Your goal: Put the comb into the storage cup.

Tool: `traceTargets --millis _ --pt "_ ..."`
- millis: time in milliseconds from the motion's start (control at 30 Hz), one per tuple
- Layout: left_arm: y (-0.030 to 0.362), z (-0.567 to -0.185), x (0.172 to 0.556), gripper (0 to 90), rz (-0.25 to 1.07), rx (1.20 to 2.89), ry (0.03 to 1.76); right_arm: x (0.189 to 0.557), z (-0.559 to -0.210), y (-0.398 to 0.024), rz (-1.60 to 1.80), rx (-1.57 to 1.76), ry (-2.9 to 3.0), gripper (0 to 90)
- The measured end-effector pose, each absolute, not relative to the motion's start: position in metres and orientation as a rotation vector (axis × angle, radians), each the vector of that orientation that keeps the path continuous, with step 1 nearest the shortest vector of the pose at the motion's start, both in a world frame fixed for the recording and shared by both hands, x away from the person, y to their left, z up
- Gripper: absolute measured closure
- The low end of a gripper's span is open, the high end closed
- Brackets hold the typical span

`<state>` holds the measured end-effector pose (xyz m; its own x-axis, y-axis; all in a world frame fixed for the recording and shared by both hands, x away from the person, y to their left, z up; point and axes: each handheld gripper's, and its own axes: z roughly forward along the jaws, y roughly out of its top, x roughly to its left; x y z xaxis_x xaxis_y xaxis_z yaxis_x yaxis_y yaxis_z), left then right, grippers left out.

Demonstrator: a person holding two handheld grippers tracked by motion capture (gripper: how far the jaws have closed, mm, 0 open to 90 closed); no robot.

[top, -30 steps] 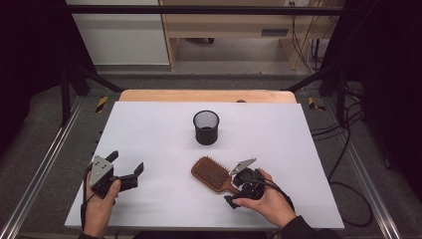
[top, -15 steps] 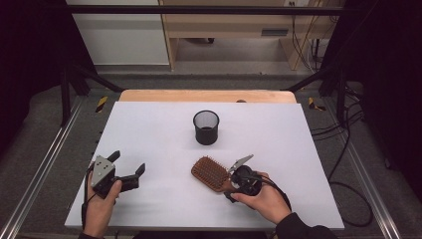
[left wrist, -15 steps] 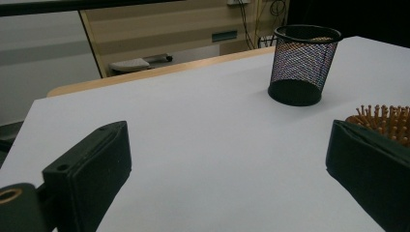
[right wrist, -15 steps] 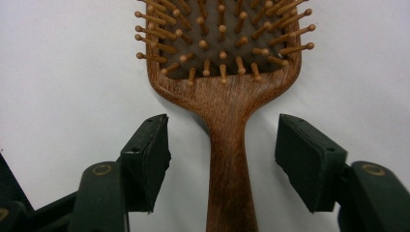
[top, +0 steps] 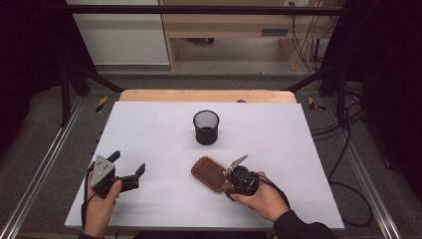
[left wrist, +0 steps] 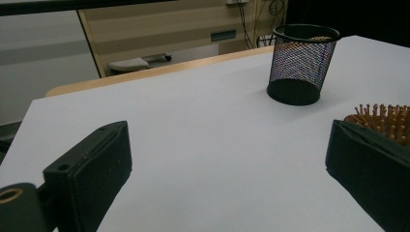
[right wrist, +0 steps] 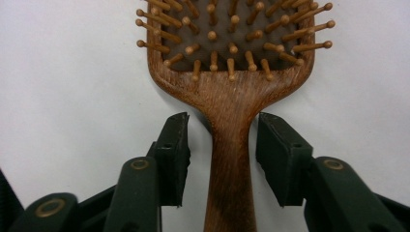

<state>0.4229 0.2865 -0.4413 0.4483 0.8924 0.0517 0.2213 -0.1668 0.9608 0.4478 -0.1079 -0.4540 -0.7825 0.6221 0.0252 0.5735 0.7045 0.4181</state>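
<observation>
Left claw (top: 130, 169): held low over the near-left part of the white counter (top: 149, 129), jaws wide apart, nothing between them. Risk: none apparent; it stands well apart from the work.

Mesh cup (top: 206, 127): black, upright, near the middle of the counter, beyond the brush and apart from it. Risk: a brush lifted and swung forward could clip its rim and tip it, since it looks light.

Hairbrush (top: 211, 173): wooden paddle type, lying bristles up on the counter, near-right of centre, handle (right wrist: 231, 159) toward the person.

Right claw (right wrist: 223, 155): jaws have just been closing, one on each side of the handle just below the head; narrow gaps show, so the pads do not yet press. Risk: the handle is smooth and narrow and the head heavier, so a grip here could let the brush pivot or droop on lifting; an uneven close could nudge the handle sideways.
</observation>
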Motion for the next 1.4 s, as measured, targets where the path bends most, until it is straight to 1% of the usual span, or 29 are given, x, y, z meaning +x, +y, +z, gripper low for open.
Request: traceTargets --millis 200,567,633,800,933,1133,1400 --pt "0.287 -0.441 0.423 2.9 0.806 1.66 0.978 0.45 -0.453 -0.106 0.591 0.985 2.791 61.3" --pt "0.285 -0.441 0.423 3.1 0.806 1.664 0.976 0.452 -0.453 -0.101 0.524 0.979 2.808 63.2" --pt "0.284 -0.441 0.423 3.1 0.807 1.665 0.975 0.452 -0.452 -0.1 0.511 0.976 2.813 64.9" --pt "0.284 -0.441 0.423 3.2 0.803 1.665 0.974 0.453 -0.452 -0.097 0.483 0.978 2.819 72.4" --pt "0.283 -0.441 0.423 3.3 0.801 1.665 0.972 0.453 -0.452 -0.098 0.489 0.98 2.819 72.8" --pt "0.283 -0.438 0.421 3.5 0.793 1.649 0.959 0.448 -0.452 -0.106 0.602 0.943 2.783 72.9" --pt "0.279 -0.433 0.417 4.0 0.743 1.605 0.937 0.448 -0.443 -0.119 0.887 0.917 2.603 73.0"
